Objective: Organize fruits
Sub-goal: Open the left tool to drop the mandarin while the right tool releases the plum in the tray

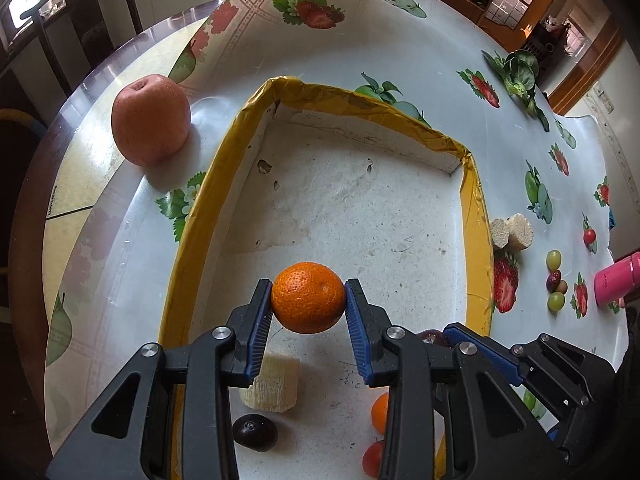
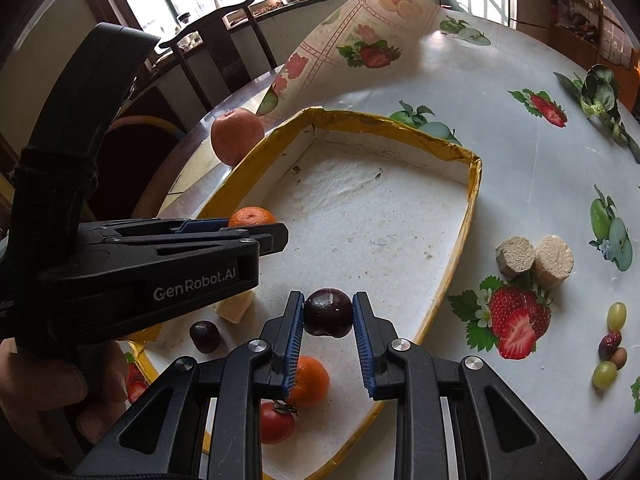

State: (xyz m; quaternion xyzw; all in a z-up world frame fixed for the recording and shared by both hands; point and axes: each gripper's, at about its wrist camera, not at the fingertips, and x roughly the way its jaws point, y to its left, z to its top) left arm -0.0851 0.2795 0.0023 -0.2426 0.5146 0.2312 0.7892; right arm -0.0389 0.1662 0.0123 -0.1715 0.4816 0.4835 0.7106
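left gripper (image 1: 308,300) has its blue pads clamped on a small round orange mandarin (image 1: 308,298), held above the floor of the shallow white tray with yellow taped rim (image 1: 476,216). right gripper (image 2: 328,312) is closed on a dark glossy plum (image 2: 328,312), also over the tray. judgement: both fruits are light and firm yet bruise easily; the plum skin looks slick, so a hold across the widest part suits. already in the tray: a second mandarin (image 2: 310,376), a red tomato (image 2: 276,422), another dark plum (image 2: 204,336) and a pale cut piece (image 1: 274,384). the near end is crowded; the far half lies open. the low rim needs little lift. a large reddish apple (image 1: 150,120) rests outside, beside the rim.
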